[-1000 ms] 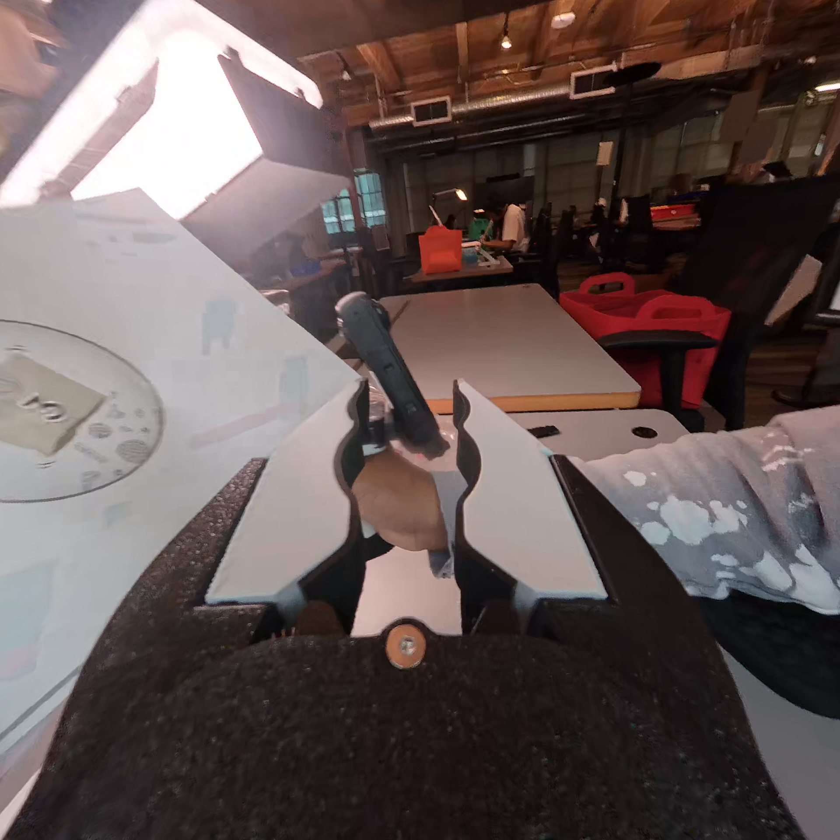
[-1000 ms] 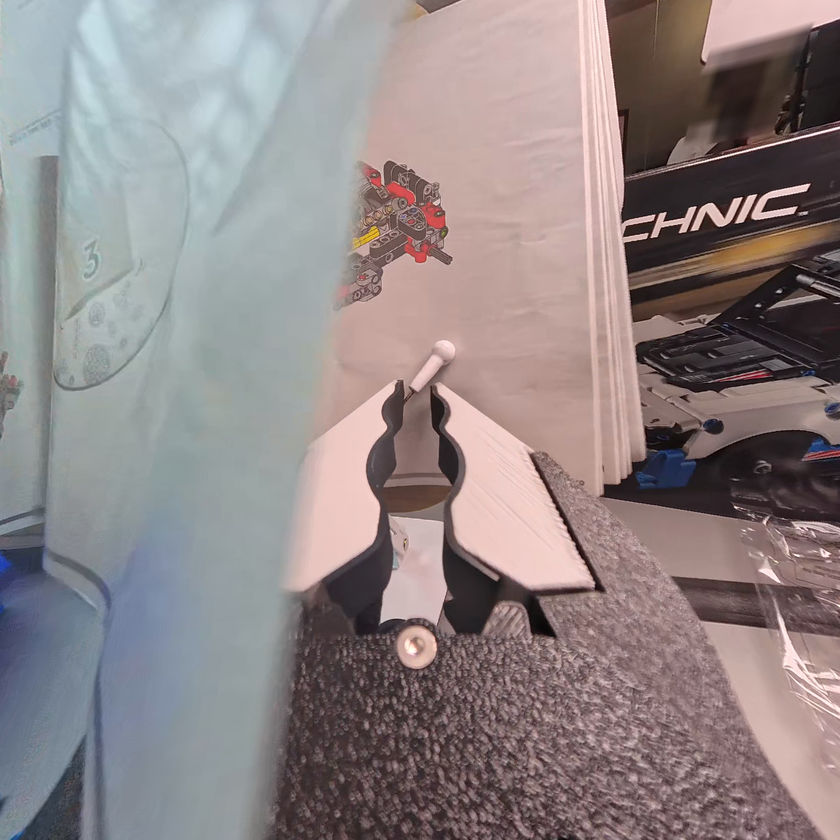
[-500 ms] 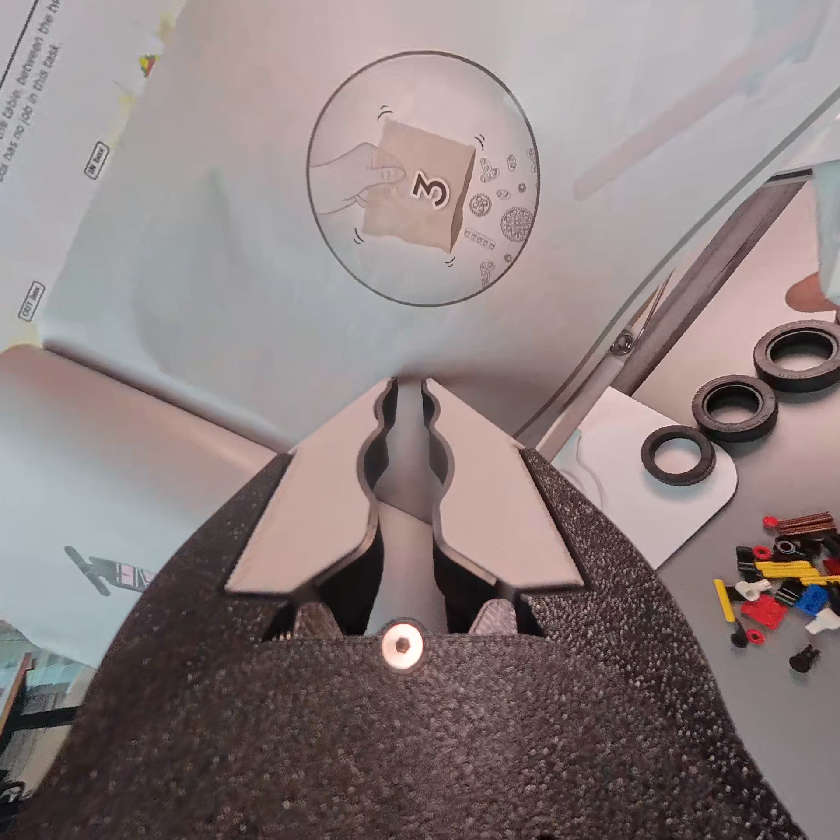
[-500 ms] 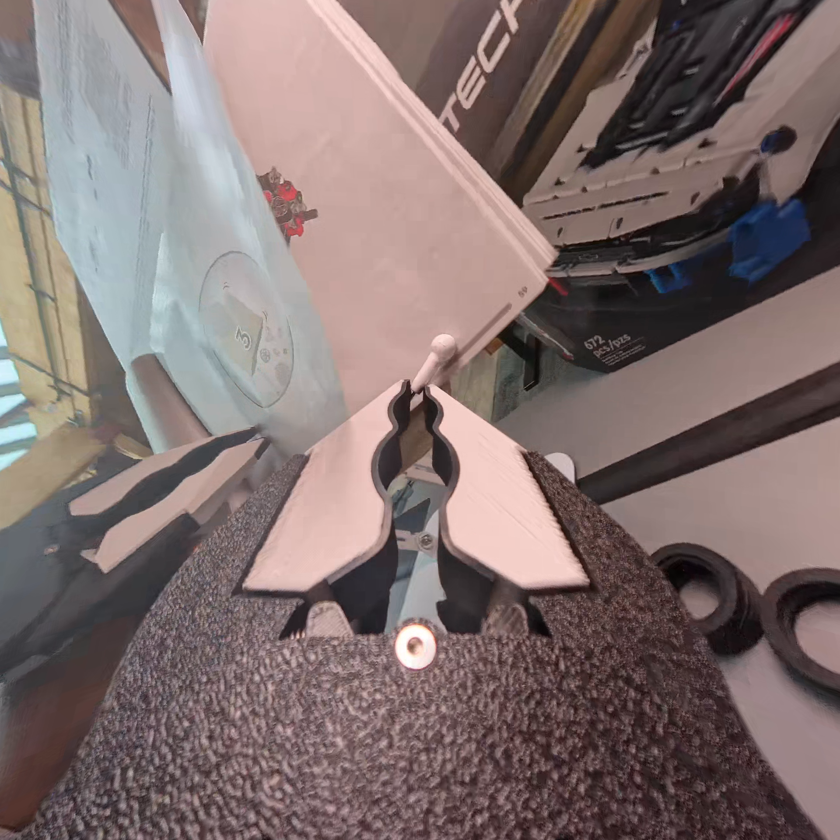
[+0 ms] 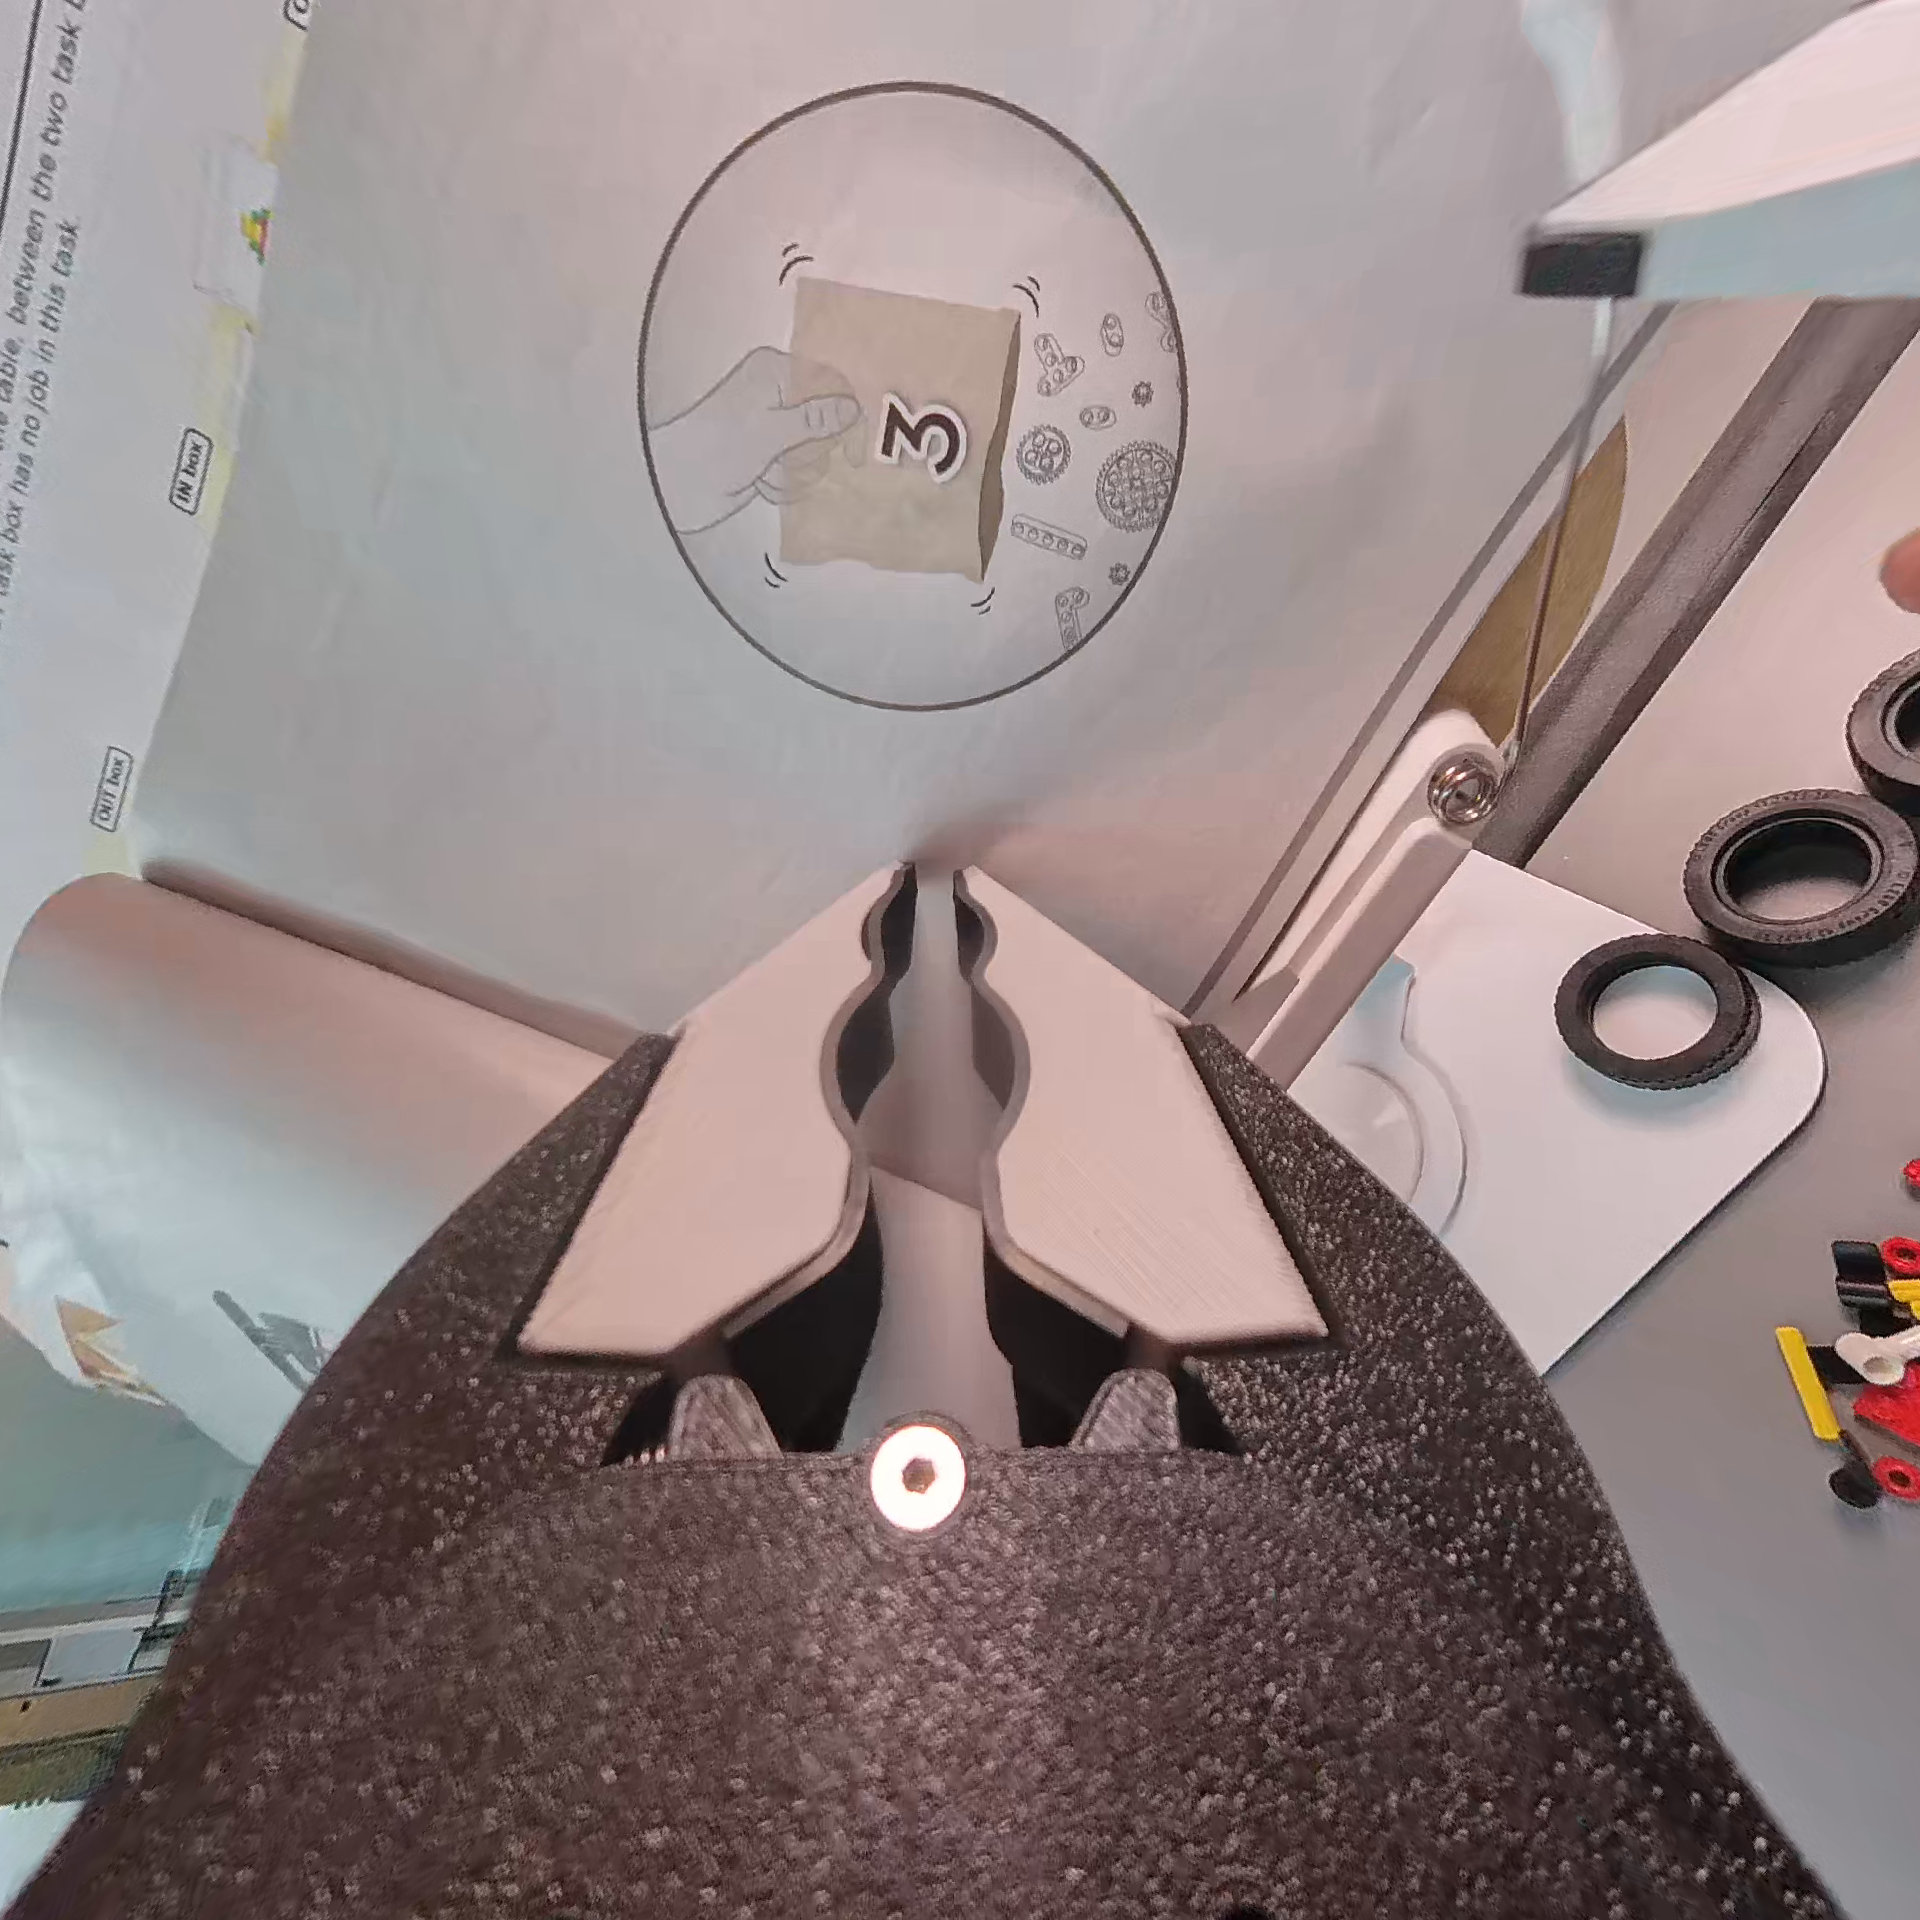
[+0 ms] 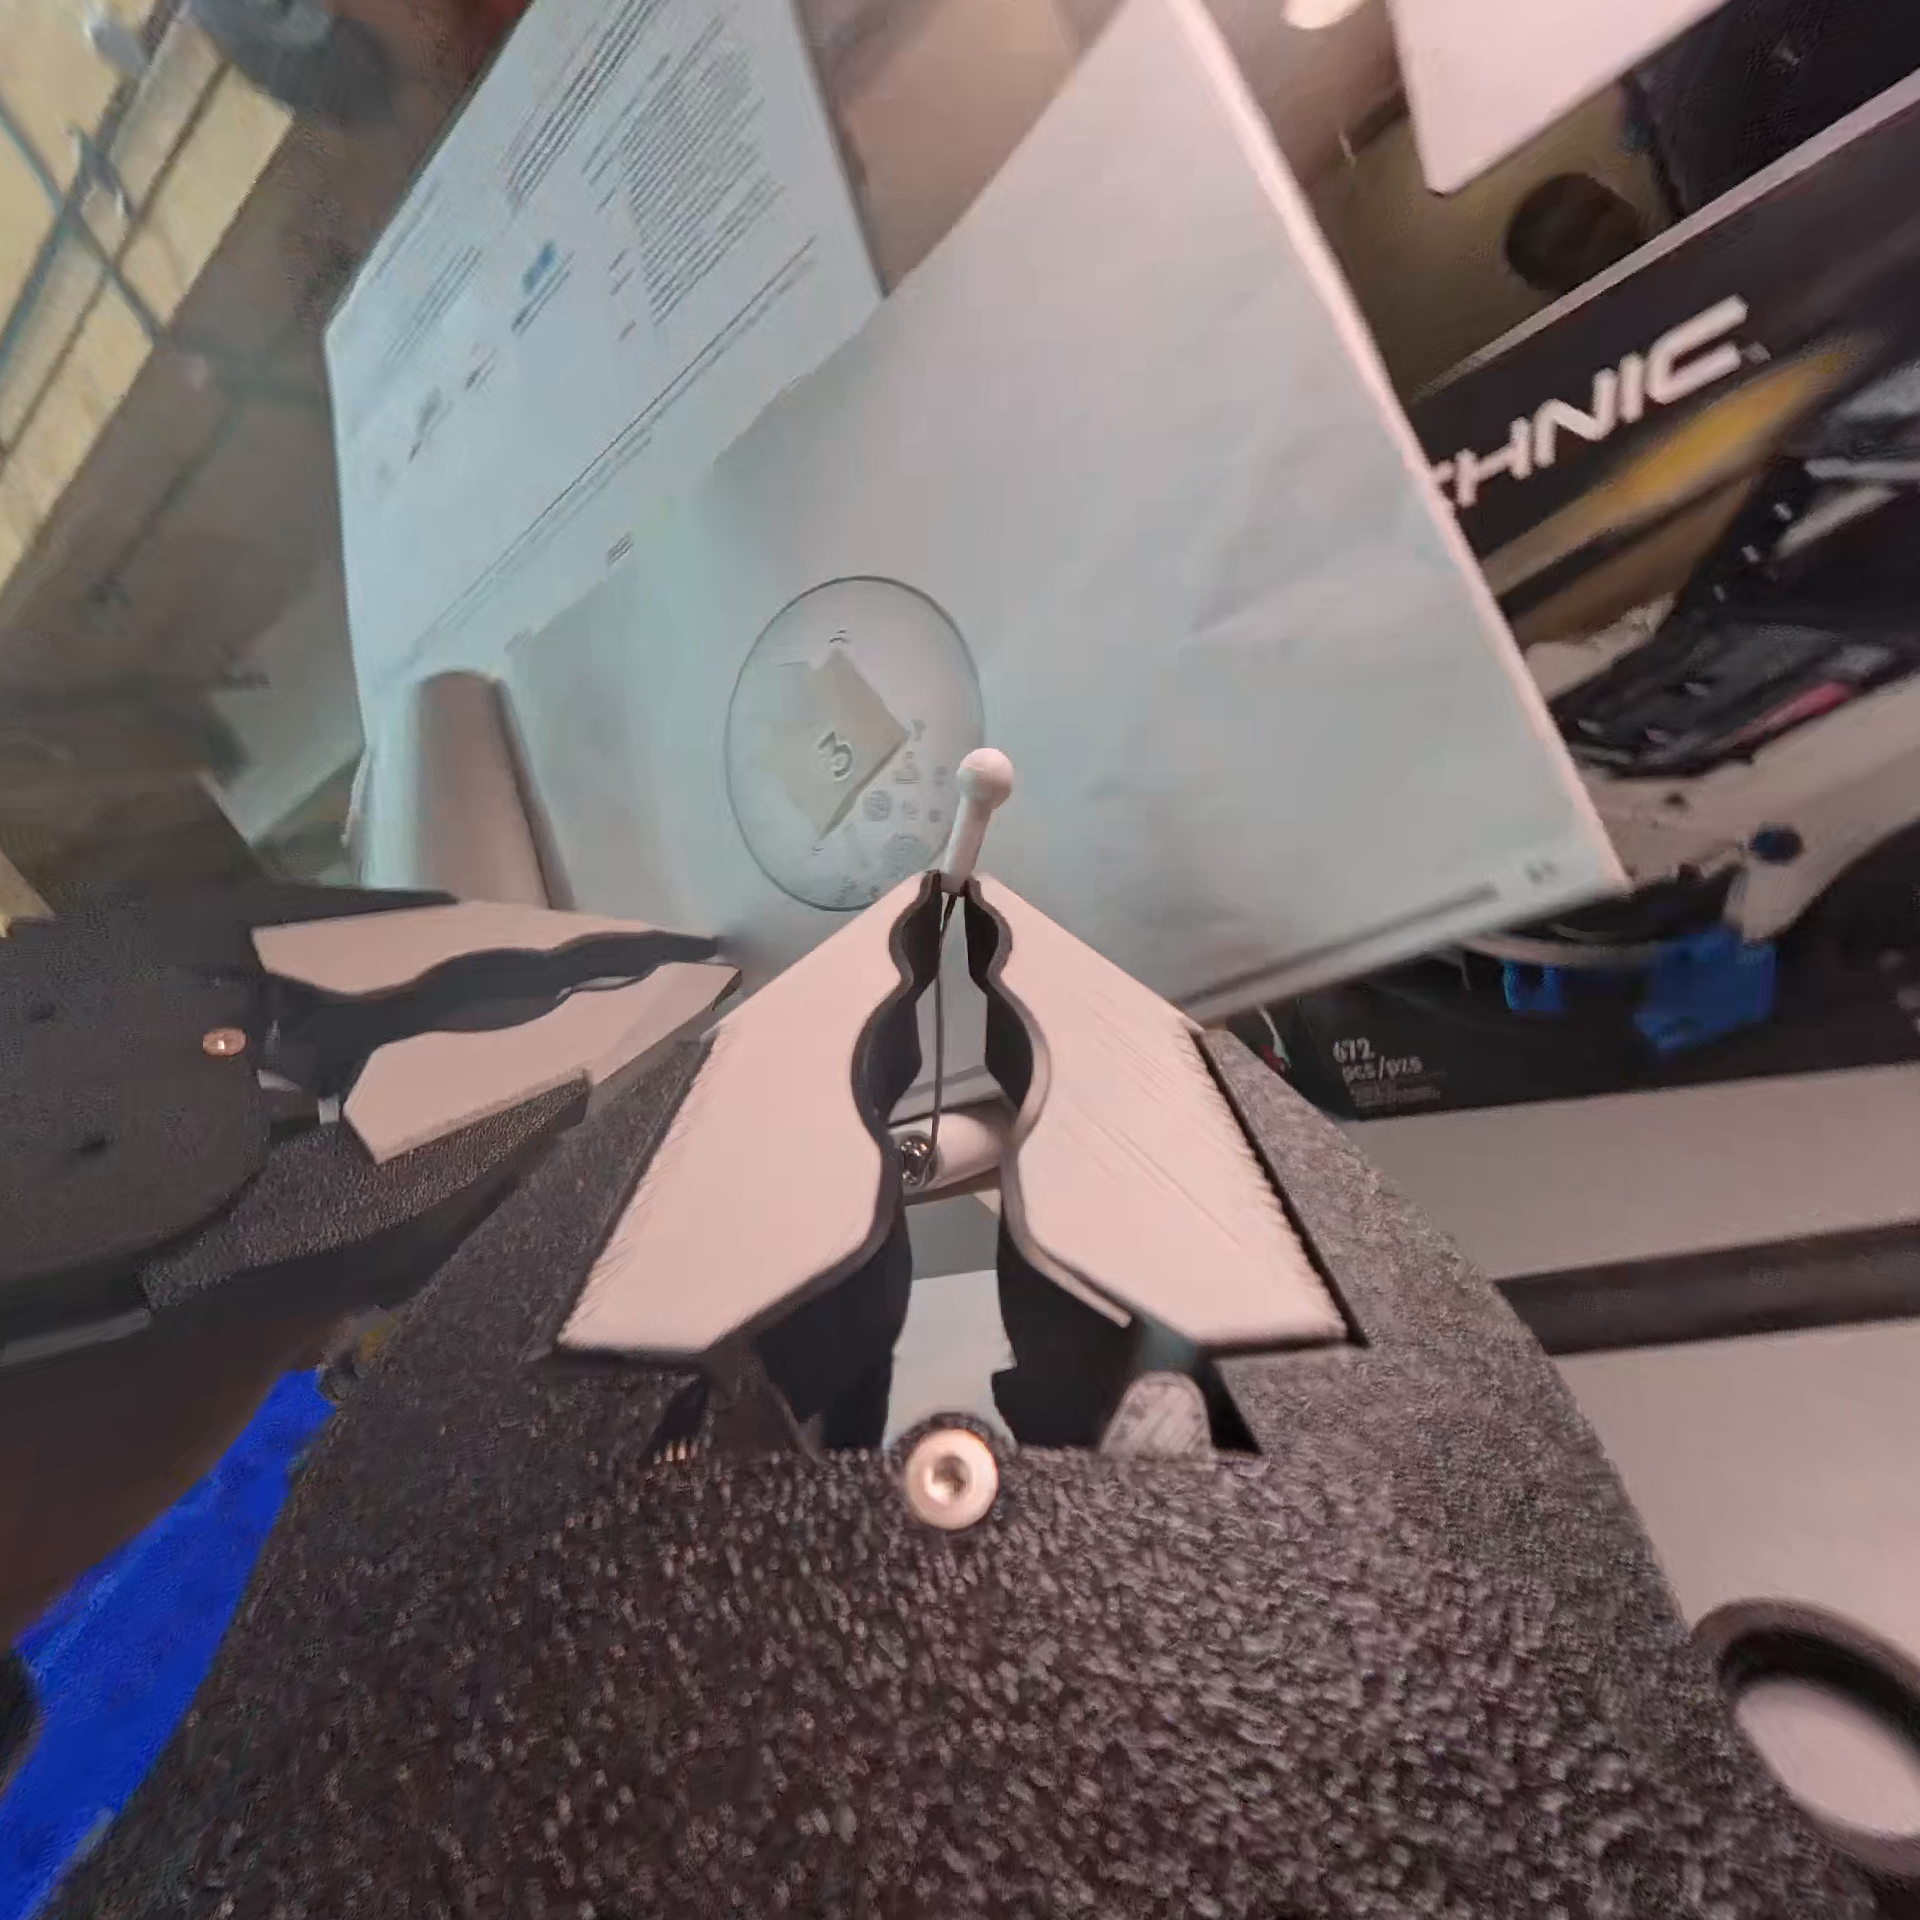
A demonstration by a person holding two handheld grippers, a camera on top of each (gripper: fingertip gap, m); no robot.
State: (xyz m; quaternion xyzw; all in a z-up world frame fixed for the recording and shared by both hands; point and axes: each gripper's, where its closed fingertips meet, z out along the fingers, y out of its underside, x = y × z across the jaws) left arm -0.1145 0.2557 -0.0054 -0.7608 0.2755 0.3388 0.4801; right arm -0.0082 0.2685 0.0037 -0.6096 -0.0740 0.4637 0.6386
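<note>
Instruction booklet page (image 5: 520,644) is now lying flatter, left gripper (image 5: 932,883) pinching its lower edge, right gripper (image 6: 945,883) clamping a white ball-ended pin (image 6: 977,805).

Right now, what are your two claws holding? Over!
Left gripper shut on booklet page. Right gripper shut on small white pin, booklet behind it. Black tyres and loose small parts on table right. Over.

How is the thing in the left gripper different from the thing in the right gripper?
The left gripper pinches a booklet page, wide, thin and flat; the right gripper pinches a white pin, tiny and stick-shaped with a ball end. The page bears a printed drawing; the pin is plain. Both are pale and pinched at the very tip.
</note>
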